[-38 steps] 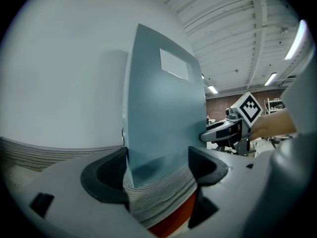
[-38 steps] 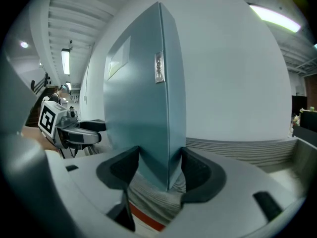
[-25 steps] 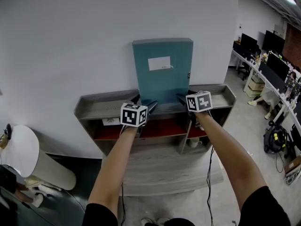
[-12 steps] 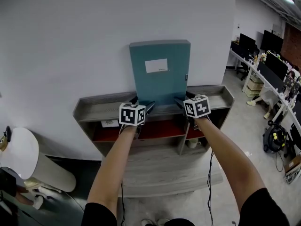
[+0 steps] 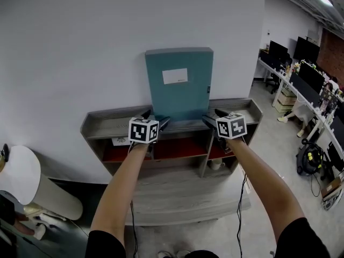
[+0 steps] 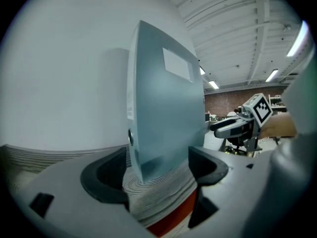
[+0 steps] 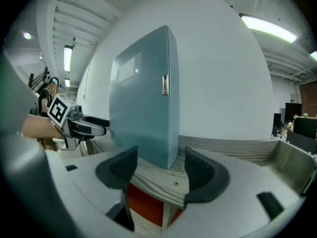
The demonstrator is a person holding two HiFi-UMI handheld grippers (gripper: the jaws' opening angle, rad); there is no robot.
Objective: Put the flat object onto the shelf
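A flat teal box file (image 5: 179,85) with a white label stands upright on the top board of the grey shelf (image 5: 107,125), its back against the white wall. My left gripper (image 5: 154,118) is open at the file's lower left corner; in the left gripper view that corner (image 6: 148,167) stands between the jaws, with a wide gap on one side. My right gripper (image 5: 213,117) is open just right of the lower right corner. Its jaws have just been opening and nothing is between them. In the right gripper view the file (image 7: 143,113) stands just beyond my right gripper (image 7: 161,170).
The shelf has red inner boards (image 5: 172,149), a paper (image 5: 121,141) in the left compartment and a raised rim round the top. A white rounded object (image 5: 24,176) stands on the floor at left. Desks with monitors (image 5: 317,85) and a bag (image 5: 312,157) are at right.
The right gripper has drawn away to the right of the file's lower corner. The left gripper has stayed at the left corner, and the file stands as before.
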